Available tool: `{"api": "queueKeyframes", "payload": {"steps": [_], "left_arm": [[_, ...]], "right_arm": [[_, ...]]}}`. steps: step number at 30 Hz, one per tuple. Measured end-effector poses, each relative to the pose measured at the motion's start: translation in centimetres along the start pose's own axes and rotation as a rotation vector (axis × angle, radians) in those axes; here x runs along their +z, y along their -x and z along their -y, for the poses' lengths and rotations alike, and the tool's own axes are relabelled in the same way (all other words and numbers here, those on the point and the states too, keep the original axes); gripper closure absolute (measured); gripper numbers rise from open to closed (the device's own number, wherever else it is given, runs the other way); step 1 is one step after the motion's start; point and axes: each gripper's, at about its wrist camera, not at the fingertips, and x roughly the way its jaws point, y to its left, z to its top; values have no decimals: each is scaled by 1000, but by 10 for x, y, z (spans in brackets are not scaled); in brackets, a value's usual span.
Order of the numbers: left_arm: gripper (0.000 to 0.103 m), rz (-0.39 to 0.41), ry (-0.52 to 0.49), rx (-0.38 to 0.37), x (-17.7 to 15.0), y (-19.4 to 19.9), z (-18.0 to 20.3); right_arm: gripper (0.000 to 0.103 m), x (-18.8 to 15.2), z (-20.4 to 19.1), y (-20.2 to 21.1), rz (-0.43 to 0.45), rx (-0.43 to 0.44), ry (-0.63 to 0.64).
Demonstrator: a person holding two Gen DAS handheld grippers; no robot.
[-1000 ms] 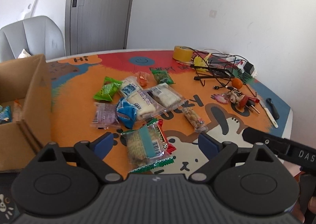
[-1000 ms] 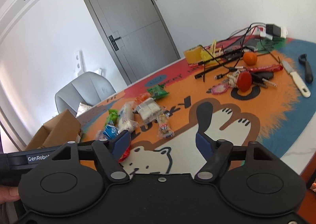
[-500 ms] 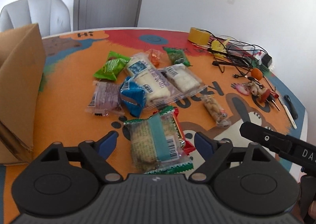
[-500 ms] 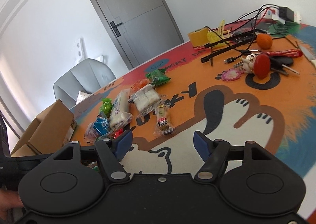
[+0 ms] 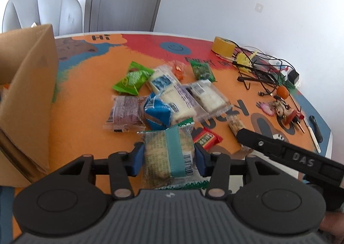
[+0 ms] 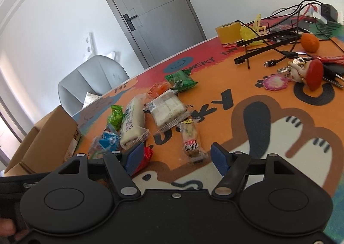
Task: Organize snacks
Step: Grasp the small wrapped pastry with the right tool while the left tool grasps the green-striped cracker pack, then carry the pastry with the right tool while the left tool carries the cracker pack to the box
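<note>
Two blue pads of your left gripper (image 5: 168,155) are clamping the teal-banded cracker pack (image 5: 169,153) at 6 o'clock of the snack pile (image 5: 172,97); your right gripper (image 6: 176,158) is hovering spread apart, empty.

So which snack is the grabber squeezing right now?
The clear packet with the teal band. The left gripper has both blue fingers pressed against its sides; every other snack lies loose on the table.
</note>
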Motion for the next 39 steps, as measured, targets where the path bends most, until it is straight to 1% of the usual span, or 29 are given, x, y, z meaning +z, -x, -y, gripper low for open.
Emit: {"api": "queueKeyframes", "payload": {"steps": [5, 8, 10, 12, 13, 14, 16, 25, 32, 39], "left_arm": [[55, 15, -1, 24, 7, 4, -6], [55, 18, 4, 32, 10, 6, -9], [55, 23, 9, 34, 11, 7, -10], [55, 26, 13, 33, 12, 8, -12], [55, 26, 15, 31, 12, 8, -12], [55, 27, 15, 29, 11, 9, -12], [55, 30, 12, 23, 11, 11, -10], [55, 67, -16, -4, 5, 30, 0], [55, 119, -7, -6, -1, 54, -5], [55, 178, -6, -3, -3, 86, -16]], "right_arm": [[35, 3, -5, -13, -2, -23, 28], [39, 4, -9, -20, 3, -46, 59], [47, 4, -11, -22, 1, -63, 83], [71, 4, -14, -24, -7, -99, 123], [78, 4, -14, -24, -11, -114, 136], [81, 5, -12, -23, -16, -112, 129], [82, 5, -8, -18, -20, -94, 100], [83, 0, -14, 10, 25, -63, 93], [83, -5, -30, 30, 58, -25, 99], [83, -7, -56, 43, 86, 17, 120]]}}
